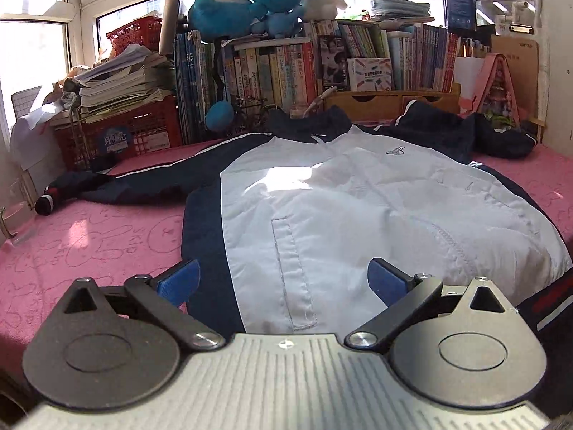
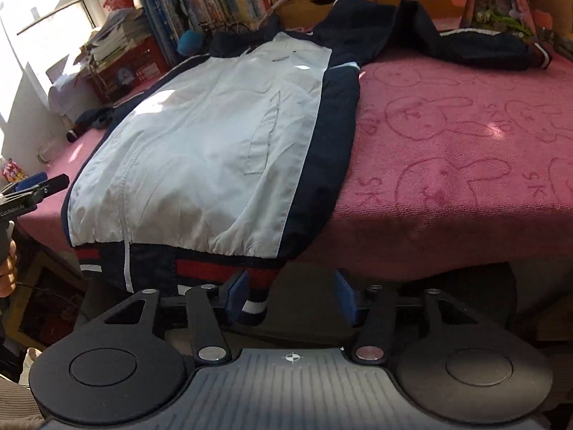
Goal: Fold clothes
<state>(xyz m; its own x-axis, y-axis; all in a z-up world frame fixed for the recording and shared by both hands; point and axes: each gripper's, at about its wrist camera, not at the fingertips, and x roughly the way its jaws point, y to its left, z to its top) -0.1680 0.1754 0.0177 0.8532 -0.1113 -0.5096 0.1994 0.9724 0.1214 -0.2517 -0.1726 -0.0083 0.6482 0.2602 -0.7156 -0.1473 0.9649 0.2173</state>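
Right wrist view: jacket (image 2: pixel 200 150) looks soft, slippery, light; grab ribbed hem w/ right gripper (image 2: pixel 292 299), jaws apart, nothing clamped.

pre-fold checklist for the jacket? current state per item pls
1. Jacket spread face up on the pink blanket: ok.
2. Both sleeves out to the sides: ok.
3. Hem flat on the blanket: not ok, the striped hem hangs over the front edge.
4. Left gripper open, nothing pinched: ok.
5. Right gripper free of cloth: cannot tell, the hem corner sits against its left pad.
6. Cloth smooth: not ok, wrinkles across the white panel.
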